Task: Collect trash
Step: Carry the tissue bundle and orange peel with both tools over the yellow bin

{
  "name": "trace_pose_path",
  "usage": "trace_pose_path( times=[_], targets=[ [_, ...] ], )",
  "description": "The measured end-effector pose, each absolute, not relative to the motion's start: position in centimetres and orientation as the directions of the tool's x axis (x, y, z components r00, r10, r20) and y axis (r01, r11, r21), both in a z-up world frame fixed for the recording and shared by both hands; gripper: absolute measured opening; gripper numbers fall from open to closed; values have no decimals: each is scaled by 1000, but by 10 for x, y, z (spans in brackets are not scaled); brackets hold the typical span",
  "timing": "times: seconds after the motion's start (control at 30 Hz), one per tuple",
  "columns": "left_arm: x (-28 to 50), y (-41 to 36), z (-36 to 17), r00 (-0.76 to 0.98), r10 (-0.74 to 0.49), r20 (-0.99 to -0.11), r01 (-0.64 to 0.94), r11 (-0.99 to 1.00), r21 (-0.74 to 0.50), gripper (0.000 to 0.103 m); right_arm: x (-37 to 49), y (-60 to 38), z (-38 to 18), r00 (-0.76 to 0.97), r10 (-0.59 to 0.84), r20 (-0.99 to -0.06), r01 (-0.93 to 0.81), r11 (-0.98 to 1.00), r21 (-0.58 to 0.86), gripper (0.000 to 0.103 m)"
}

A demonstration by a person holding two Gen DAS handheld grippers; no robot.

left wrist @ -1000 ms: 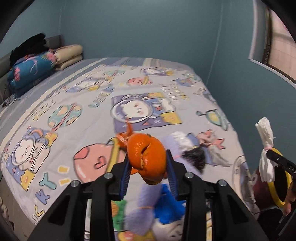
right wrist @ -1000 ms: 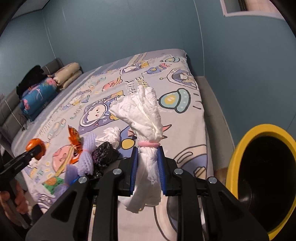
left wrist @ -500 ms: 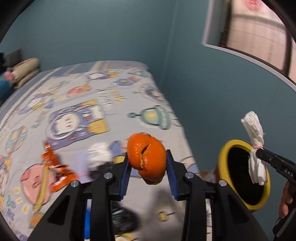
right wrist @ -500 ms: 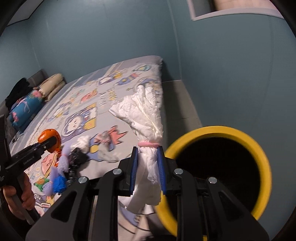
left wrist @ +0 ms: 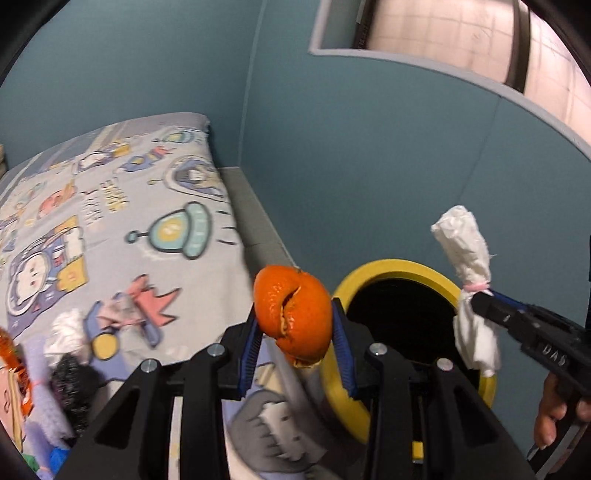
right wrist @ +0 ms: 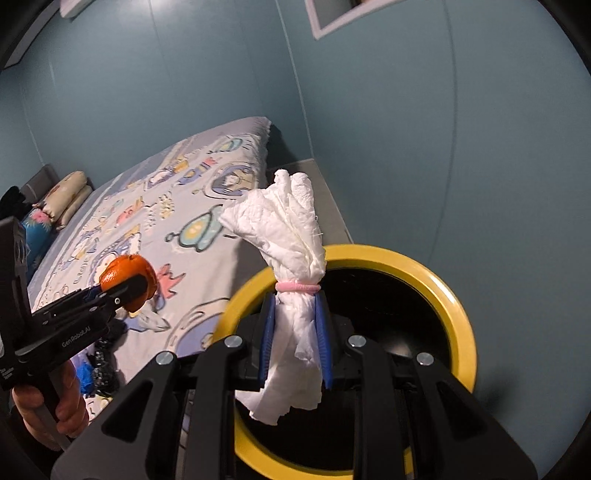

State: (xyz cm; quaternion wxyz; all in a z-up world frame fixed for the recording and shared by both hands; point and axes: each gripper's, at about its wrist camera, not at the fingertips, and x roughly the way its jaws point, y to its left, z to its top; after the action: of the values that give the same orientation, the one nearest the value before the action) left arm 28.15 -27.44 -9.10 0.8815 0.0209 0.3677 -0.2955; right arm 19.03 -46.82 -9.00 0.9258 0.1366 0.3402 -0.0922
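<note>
Both hands are swinging away from the bed toward the bin: a second ago the bed filled both views, and the yellow-rimmed bin point(right wrist: 458, 306) is now lying directly ahead of each gripper.

Left to right: remaining trash point(left wrist: 70, 369) is still lying on the bed point(left wrist: 122, 206) near its foot. The left gripper point(left wrist: 295, 332) is clamped on the orange peel point(left wrist: 293, 314), holding it near the bin's rim but, by appearance, not yet over the opening. The right gripper point(right wrist: 295, 332) is clamped on the tissue bundle point(right wrist: 288, 236), just below its pink band point(right wrist: 297, 286), with the bundle hanging over the dark mouth.

Recommended handling: bring each item fully inside the rim before parting the jaws, and release one at a time so the grippers are not crowding each other. The loose tissue tail may catch on the rim.

The left wrist view alone is showing the leftover trash and a window opening point(left wrist: 443, 33); the right wrist view alone is showing the bin's whole rim and the pillows point(right wrist: 70, 192).
</note>
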Motion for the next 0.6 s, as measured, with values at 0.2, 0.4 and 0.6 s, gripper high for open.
trace_pose_path(
  times=[0.2, 0.4, 0.6],
  targets=[
    [280, -314, -101, 514, -525, -678, 579, 796, -177, 34, 186, -488, -105, 736, -95, -671, 305, 930, 203, 20],
    [284, -341, -121, 471, -525, -709, 588, 786, -192, 34, 183, -504, -114, 731, -101, -675, 336, 914, 228, 20],
    [279, -360, -140, 416, -540, -732, 608, 764, -218, 35, 180, -518, -117, 731, -107, -674, 360, 899, 248, 20]
  ],
)
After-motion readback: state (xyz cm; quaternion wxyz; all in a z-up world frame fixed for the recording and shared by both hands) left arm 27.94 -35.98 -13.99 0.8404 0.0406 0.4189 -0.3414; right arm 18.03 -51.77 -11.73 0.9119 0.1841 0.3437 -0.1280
